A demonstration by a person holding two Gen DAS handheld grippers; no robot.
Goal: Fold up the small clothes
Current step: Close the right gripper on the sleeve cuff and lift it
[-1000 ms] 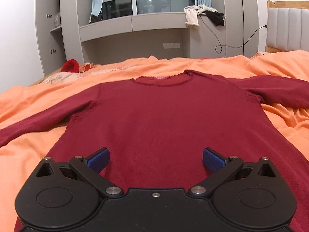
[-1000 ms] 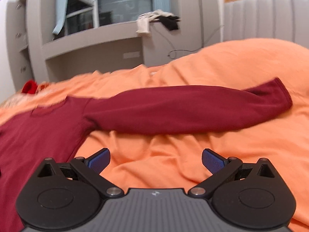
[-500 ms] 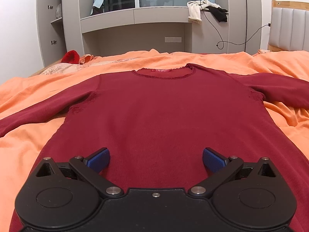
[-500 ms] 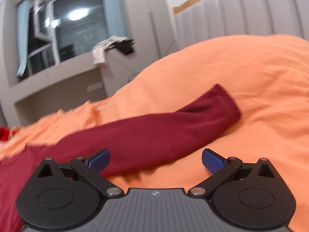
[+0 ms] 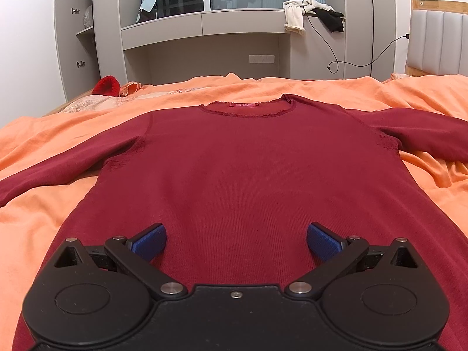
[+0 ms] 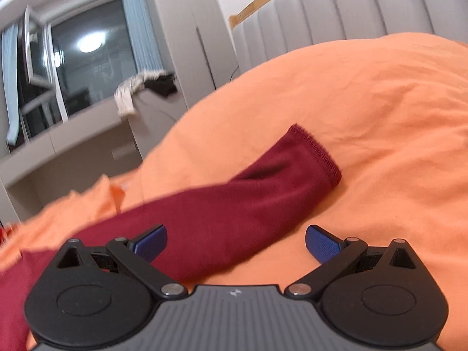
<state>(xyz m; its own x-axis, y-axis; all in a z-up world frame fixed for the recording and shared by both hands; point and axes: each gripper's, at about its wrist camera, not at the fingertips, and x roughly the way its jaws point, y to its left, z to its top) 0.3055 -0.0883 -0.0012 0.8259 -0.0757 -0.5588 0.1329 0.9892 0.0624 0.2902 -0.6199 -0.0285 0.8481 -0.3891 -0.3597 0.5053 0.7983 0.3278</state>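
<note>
Orange bed (image 6: 380, 117): sweater (image 5: 248, 169) sleeve (image 6: 248, 204) runs up-right from your right gripper (image 6: 235, 241), fingers wide, empty; left gripper (image 5: 235, 239) likewise.

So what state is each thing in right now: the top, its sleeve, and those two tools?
Red top: spread flat on the orange bedcover, unfolded, neckline away from the camera.
Sleeve: stretched out straight on the bedcover, cuff not gripped.
Left tool: open, empty, above the top's hem area.
Right tool: open, empty, near the sleeve.
</note>
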